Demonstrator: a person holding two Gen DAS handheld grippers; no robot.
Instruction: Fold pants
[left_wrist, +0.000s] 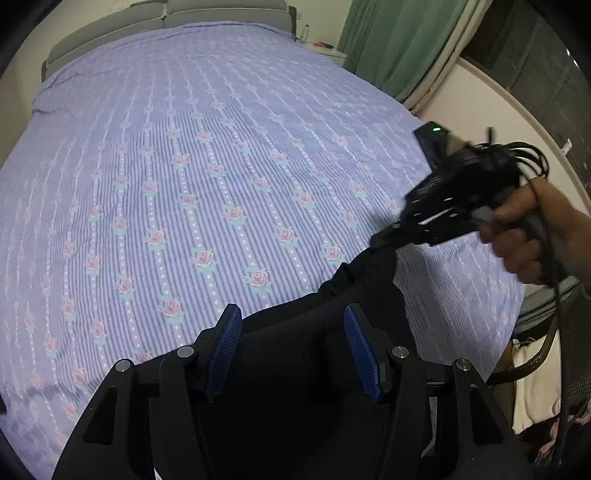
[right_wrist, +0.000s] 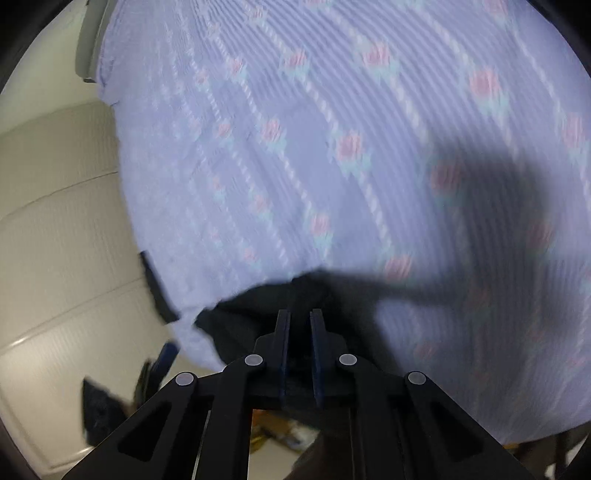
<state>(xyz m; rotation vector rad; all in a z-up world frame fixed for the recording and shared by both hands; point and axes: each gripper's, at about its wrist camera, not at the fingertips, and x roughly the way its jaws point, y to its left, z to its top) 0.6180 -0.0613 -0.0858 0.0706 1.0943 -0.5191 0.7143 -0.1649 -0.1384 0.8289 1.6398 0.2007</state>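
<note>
The black pants (left_wrist: 314, 339) lie over the near edge of the bed, bunched and dark. My left gripper (left_wrist: 291, 343) is open, its blue pads (left_wrist: 225, 350) wide apart over the pants fabric. My right gripper (left_wrist: 384, 242) shows in the left wrist view, held by a hand, shut on a corner of the pants and pulling it up. In the right wrist view the right gripper (right_wrist: 299, 332) has its fingers nearly together with black pants fabric (right_wrist: 258, 306) pinched between them.
The bed (left_wrist: 221, 166) has a lilac striped cover with pink roses. A grey headboard (left_wrist: 166, 14) is at the far end, green curtains (left_wrist: 399, 40) at the right. Cream tiled floor (right_wrist: 55, 258) lies beside the bed. A black device with a green light (left_wrist: 434, 134) sits at the bed's right edge.
</note>
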